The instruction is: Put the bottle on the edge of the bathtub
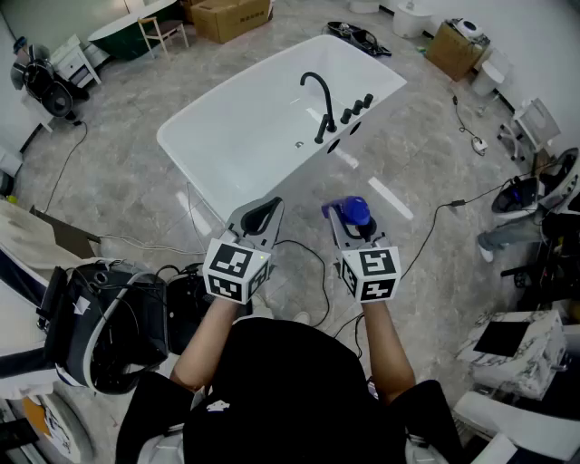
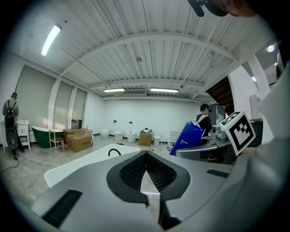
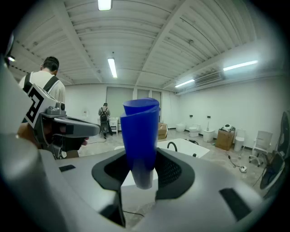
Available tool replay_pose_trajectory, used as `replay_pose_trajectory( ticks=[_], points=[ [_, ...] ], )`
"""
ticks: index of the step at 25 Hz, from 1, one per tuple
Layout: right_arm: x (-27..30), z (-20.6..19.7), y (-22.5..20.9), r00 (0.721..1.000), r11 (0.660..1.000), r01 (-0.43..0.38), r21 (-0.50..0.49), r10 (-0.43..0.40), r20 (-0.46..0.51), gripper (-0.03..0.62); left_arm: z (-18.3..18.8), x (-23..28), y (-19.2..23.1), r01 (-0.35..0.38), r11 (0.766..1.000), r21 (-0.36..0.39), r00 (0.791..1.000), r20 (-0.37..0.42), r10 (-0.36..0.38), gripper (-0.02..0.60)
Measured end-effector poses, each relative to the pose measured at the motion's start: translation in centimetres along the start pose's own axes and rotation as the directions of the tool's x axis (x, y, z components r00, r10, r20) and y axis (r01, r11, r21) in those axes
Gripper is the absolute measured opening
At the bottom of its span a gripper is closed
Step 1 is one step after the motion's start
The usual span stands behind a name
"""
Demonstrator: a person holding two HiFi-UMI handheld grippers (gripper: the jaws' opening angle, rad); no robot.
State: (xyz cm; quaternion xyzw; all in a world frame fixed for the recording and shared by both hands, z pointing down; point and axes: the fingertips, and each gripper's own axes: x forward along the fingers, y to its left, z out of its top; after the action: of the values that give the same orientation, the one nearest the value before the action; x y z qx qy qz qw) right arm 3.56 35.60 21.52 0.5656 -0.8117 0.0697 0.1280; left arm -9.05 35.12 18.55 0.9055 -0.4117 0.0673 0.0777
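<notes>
A blue bottle (image 1: 354, 209) stands upright between the jaws of my right gripper (image 1: 350, 220), which is shut on its lower part. In the right gripper view the blue bottle (image 3: 140, 136) fills the middle and hides the pads. My left gripper (image 1: 264, 214) is held beside it, shut with nothing in it; its tips meet in the left gripper view (image 2: 146, 156). The white bathtub (image 1: 195, 154) lies ahead on the floor, with a black faucet (image 1: 317, 101) on its right rim. Both grippers hover short of the tub's near end.
Black cables (image 1: 308, 263) run over the grey floor below the grippers, and a white strip (image 1: 390, 198) lies right of the tub. Cardboard boxes (image 1: 231, 16) stand beyond it. Dark equipment (image 1: 109, 326) sits at my left. People (image 3: 104, 118) stand far off.
</notes>
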Motion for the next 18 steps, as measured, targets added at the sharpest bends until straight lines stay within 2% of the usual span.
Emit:
replay_pose_trajectory(
  ticks=[5,12,18],
  points=[
    [-1.6,1.8,3.2,1.0,1.0,0.005,-0.002,-0.005,0.002,0.163,1.3,-3.7,0.8,-0.002,1.0,0.015,1.0,0.012,0.002,0.015],
    [-1.6,-0.1,-0.4,1.0,1.0,0.015,0.021,-0.015,0.017,0.163,0.1,-0.6,-1.4,0.004,1.0,0.016,1.0,0.014,-0.004,0.015],
    [-2.0,-0.1,-0.4,1.0,1.0,0.006,0.027,-0.006,0.026,0.163,-0.1,-0.9,-1.6,-0.015,1.0,0.02,1.0,0.018,0.015,0.015]
  ],
)
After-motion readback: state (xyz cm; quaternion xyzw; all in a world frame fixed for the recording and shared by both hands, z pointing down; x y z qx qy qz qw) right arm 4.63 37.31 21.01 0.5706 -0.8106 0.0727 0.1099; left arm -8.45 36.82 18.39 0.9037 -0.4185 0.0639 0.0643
